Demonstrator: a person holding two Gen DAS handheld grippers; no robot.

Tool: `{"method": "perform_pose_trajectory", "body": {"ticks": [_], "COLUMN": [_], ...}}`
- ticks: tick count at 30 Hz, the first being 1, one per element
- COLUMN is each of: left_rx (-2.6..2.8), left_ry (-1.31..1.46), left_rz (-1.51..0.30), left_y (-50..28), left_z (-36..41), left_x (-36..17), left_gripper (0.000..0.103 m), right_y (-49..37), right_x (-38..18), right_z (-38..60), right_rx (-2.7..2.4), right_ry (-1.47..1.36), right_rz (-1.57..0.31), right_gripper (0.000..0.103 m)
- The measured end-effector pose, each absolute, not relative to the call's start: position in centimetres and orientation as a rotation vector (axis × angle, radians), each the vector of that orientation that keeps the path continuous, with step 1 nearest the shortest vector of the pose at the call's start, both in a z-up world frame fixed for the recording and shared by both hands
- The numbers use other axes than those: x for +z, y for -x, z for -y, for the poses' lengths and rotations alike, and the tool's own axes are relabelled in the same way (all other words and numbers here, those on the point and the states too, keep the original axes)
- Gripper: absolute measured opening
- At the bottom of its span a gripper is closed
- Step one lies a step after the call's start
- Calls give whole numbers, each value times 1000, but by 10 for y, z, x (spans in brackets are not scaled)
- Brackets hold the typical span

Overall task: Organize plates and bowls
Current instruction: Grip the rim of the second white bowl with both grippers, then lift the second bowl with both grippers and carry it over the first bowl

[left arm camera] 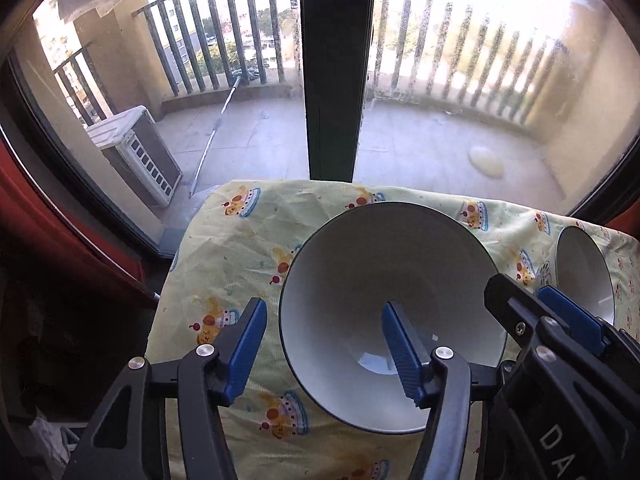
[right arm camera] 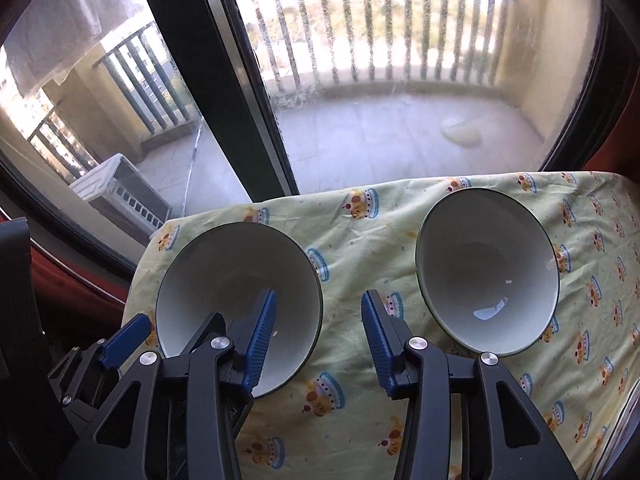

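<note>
Two white bowls with dark rims stand upright on a table under a yellow cartoon-print cloth (right arm camera: 352,360). The left bowl (left arm camera: 392,272) (right arm camera: 236,272) lies in front of my left gripper (left arm camera: 324,350), which is open; its right finger hangs over the bowl's inside and its left finger is outside the near rim. My right gripper (right arm camera: 318,336) is open and empty over the cloth between the two bowls; it also shows in the left wrist view (left arm camera: 532,312). The right bowl (right arm camera: 486,272) (left arm camera: 584,272) stands to its right.
The table's far edge (left arm camera: 320,184) meets a glass balcony door with a dark centre frame (left arm camera: 336,68). Red curtain (left arm camera: 48,216) hangs at the left. Outside are a white air-conditioner unit (left arm camera: 136,152), a mop pole and railings.
</note>
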State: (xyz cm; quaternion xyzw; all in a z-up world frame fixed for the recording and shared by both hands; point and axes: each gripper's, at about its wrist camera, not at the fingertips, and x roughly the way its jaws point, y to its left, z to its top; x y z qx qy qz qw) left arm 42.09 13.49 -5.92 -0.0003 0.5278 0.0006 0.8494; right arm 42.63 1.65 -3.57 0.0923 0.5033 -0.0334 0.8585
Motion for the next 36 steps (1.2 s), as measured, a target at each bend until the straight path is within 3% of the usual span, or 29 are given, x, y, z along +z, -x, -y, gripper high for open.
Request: {"method": "perform_pose_trajectory", "body": {"ticks": [6,12,33,34,36], "left_rx": [9,17,-21,-58,-82], "left_ry": [0,-4,21,61,111], "left_rz": [-1118,-1124,-1128,-1133,-1136], "left_y": [-439,-446,-417,-415,-410], "left_z": [-138,-140,-135,-136,-138], "left_x": [-69,-75,-56,-54,-46], "left_gripper": [51,29,28,24,21], "right_y": [-447,-460,-433,-430,-425], "right_x": [-48,-58,-39,-37,-30], "right_z": [-18,-20,-19,-18,-16], "right_rx": [-71,-54,-66,-65,15], "right_ry": [-190,-193,-147,-147,-214], "right_rz": [-1064,-1073,-1058,-1057,-1052], "right_gripper": [38,21,18,17,3]}}
